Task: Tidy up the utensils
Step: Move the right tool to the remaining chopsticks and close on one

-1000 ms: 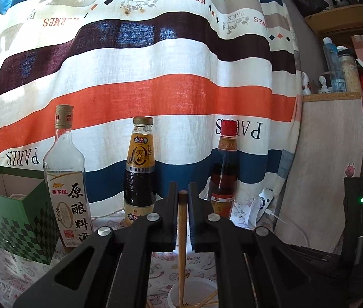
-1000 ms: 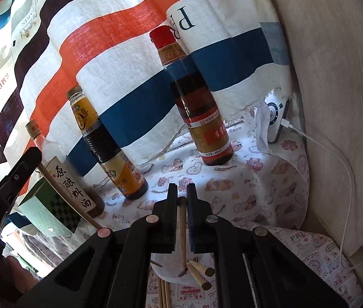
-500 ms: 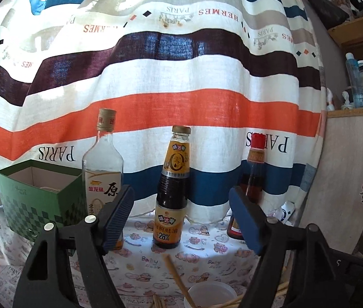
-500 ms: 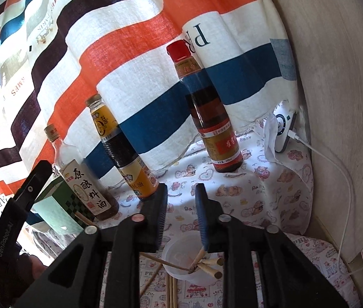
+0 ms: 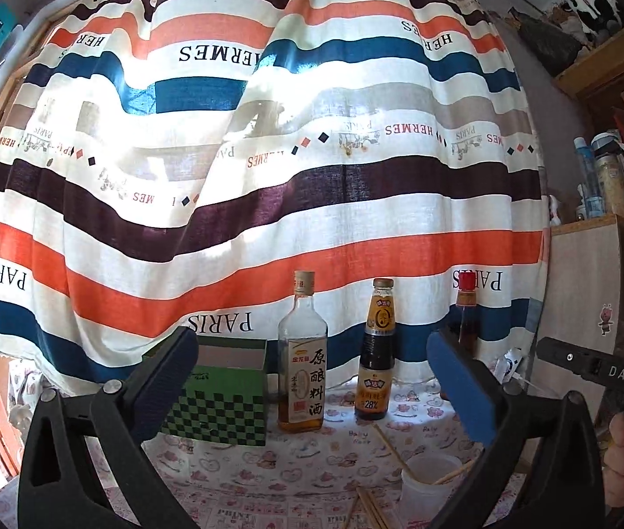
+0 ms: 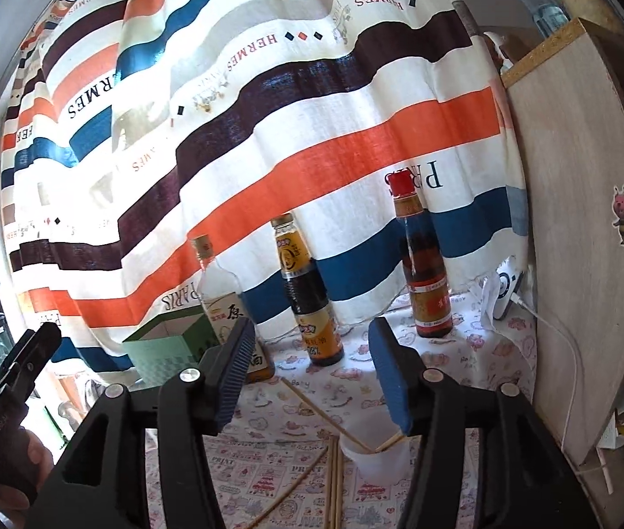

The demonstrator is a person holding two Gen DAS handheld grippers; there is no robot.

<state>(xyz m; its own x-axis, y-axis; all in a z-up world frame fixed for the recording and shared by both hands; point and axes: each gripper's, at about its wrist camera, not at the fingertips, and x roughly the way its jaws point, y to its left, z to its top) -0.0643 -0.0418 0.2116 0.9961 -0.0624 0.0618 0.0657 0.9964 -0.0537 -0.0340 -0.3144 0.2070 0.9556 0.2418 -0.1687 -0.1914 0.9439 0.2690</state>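
Both grippers have let go of the chopsticks they pinched a second ago and pulled up and back, so more of the curtain now fills each view.

From the left wrist, the left gripper (image 5: 312,379) stands spread wide with nothing between its blue pads. Ahead and below its right finger sits a white cup (image 5: 428,474) on the patterned tablecloth (image 5: 267,463), with chopsticks (image 5: 393,449) leaning out of it and more lying flat beside it at the bottom edge. Straight ahead between the fingers stand a clear bottle (image 5: 303,374) and a dark sauce bottle (image 5: 375,361); a red-capped bottle (image 5: 466,308) shows just above the right finger. A green checkered box (image 5: 219,392) sits behind the left finger.

From the right wrist, the right gripper (image 6: 312,374) is also open wide and empty. Below its right finger the cup (image 6: 373,460) holds two crossed chopsticks (image 6: 325,410), and loose chopsticks (image 6: 334,485) lie on the cloth just left of the cup. The three bottles stand ahead against the striped curtain (image 6: 312,132).
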